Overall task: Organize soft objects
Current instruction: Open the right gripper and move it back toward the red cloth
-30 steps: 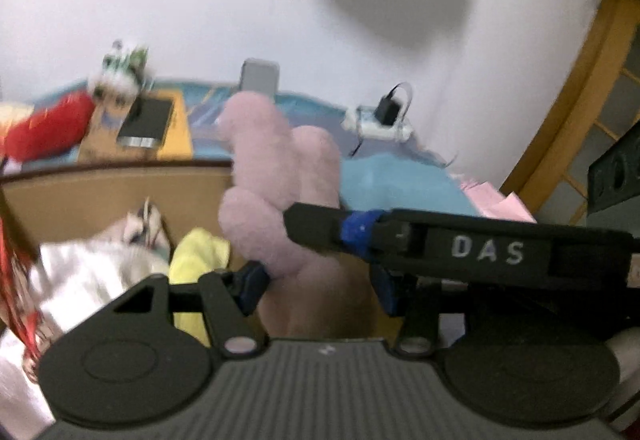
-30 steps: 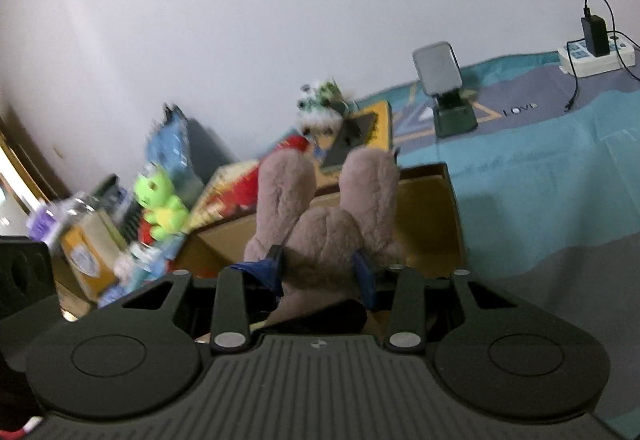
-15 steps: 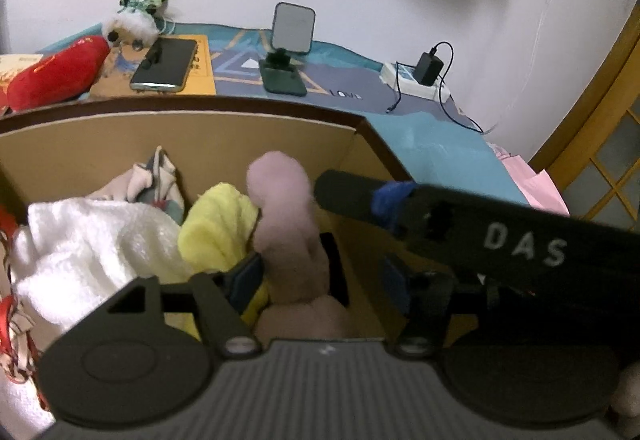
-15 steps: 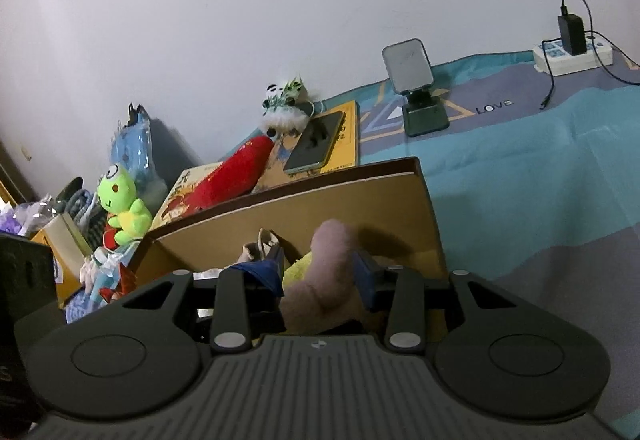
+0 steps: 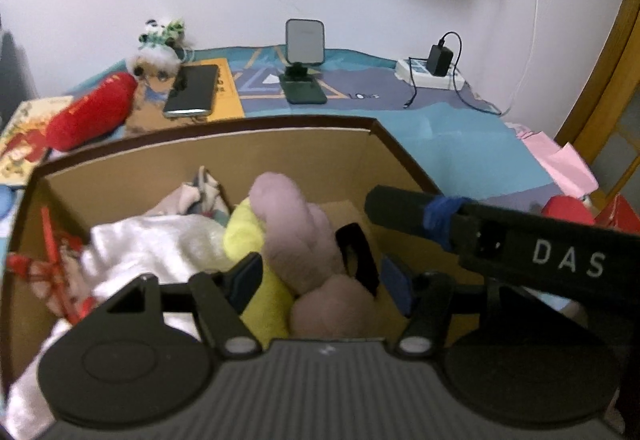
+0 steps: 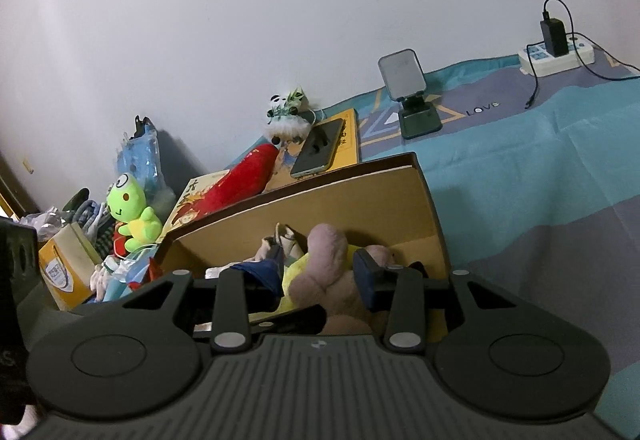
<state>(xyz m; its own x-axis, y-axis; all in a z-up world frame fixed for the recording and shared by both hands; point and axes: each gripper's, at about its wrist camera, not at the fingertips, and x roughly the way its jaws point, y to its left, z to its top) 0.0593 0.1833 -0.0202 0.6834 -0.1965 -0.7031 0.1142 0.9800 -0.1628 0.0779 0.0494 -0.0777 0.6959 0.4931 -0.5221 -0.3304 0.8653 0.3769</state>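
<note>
Pink plush [image 5: 298, 236] has come down from above the cardboard box [image 5: 208, 155] and now lies inside it, beside the yellow plush [image 5: 244, 236]. Both grippers' fingers have opened, left gripper [image 5: 322, 276] and right gripper [image 6: 318, 274] standing apart around it. Drop done; retract next.

Your left gripper [image 5: 320, 280] points down and forward with its jaws spread wide apart, gripping nothing. Your right gripper [image 6: 320, 272] is angled the same way, jaws also parted, and its body crosses the left camera's right side.
</note>
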